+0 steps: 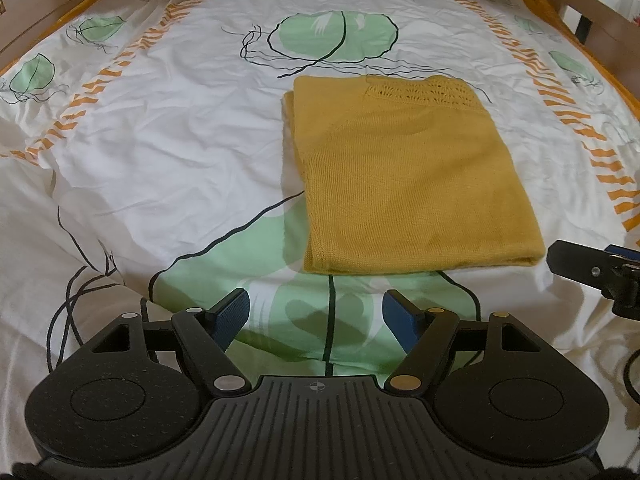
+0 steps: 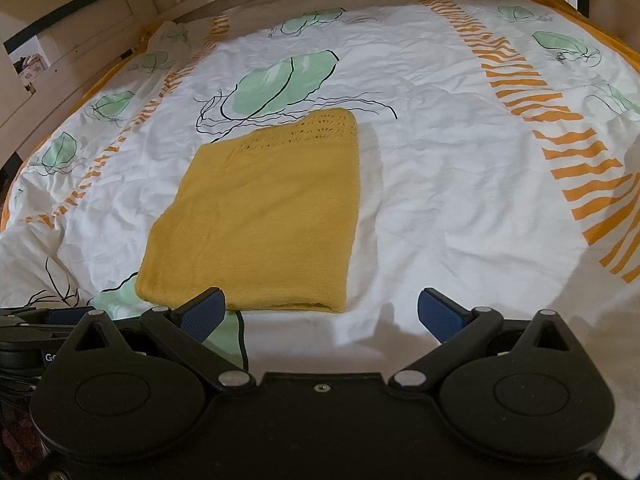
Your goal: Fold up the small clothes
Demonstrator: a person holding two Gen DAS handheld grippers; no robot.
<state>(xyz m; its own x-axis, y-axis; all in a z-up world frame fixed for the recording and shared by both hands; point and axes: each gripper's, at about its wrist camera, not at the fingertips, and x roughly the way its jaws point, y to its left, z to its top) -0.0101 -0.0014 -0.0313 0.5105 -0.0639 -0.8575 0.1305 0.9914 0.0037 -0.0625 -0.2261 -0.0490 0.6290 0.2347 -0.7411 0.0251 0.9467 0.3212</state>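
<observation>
Left wrist view: the left gripper (image 1: 316,316) hangs with fingers spread and empty over the bedspread (image 1: 160,152). The folded yellow sweater (image 1: 408,184) lies ahead and to the right, its long axis running near to far.

Right wrist view: the right gripper (image 2: 320,314), also spread and empty, sits nearer, the sweater's near edge just past its left finger (image 2: 204,310). Only this view shows bare bedspread right of the sweater.
</observation>
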